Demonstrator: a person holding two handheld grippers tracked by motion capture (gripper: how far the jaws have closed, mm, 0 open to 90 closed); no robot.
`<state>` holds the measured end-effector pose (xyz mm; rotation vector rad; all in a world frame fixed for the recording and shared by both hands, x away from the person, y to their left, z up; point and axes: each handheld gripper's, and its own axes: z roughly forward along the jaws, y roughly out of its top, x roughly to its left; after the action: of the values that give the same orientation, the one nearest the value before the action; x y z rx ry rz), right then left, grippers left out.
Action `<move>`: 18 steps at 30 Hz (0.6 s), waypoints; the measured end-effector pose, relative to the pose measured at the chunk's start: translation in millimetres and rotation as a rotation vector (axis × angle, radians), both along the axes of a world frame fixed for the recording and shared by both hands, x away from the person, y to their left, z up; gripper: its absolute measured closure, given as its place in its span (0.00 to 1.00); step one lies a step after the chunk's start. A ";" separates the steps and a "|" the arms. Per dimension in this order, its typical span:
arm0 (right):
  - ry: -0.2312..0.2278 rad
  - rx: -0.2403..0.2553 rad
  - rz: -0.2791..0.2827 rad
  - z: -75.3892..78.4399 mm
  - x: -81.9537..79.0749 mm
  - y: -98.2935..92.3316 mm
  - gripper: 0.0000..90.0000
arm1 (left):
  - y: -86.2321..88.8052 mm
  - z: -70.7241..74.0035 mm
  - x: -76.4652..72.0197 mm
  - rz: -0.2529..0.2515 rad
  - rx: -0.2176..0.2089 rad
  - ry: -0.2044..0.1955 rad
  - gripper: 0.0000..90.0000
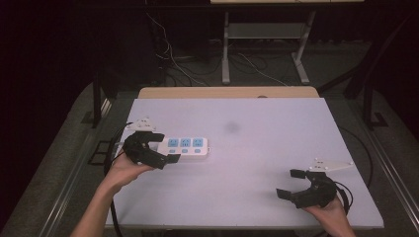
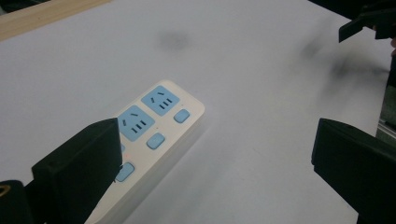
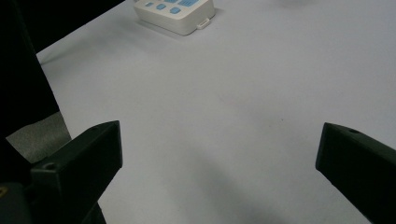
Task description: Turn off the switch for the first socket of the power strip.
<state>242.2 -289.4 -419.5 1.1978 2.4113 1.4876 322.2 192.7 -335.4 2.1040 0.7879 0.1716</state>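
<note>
A white power strip (image 1: 185,146) with blue sockets and blue switches lies flat on the left half of the white table (image 1: 257,163). My left gripper (image 1: 165,147) is open at the strip's left end, one jaw on the far side and one on the near side of it. In the left gripper view the power strip (image 2: 154,135) runs partly under the left jaw, and nothing is held. My right gripper (image 1: 290,183) stands open over bare table at the front right. In the right gripper view the power strip (image 3: 176,13) lies far off at the top.
A faint dark smudge (image 1: 231,128) marks the table's middle back. A wooden board edge (image 1: 227,92) runs along the far side. Cables (image 1: 116,148) trail off the left edge, and table legs (image 1: 226,49) stand beyond.
</note>
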 end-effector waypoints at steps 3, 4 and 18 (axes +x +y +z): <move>0.001 -0.002 0.000 0.0 0.0 0.1 0.00 | -0.1 -0.4 5.1 0.004 0.014 0.007 0.01; 0.001 -0.002 0.001 -0.1 0.1 0.1 0.00 | -0.4 -0.7 6.1 0.004 0.016 0.010 0.01; 0.005 -0.001 0.000 -1.0 0.5 -0.4 0.00 | 0.4 -8.3 26.6 0.012 0.062 0.023 0.02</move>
<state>242.7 -289.8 -420.4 1.2024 2.4155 1.4845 348.8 193.0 -343.7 2.1631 0.8186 0.1801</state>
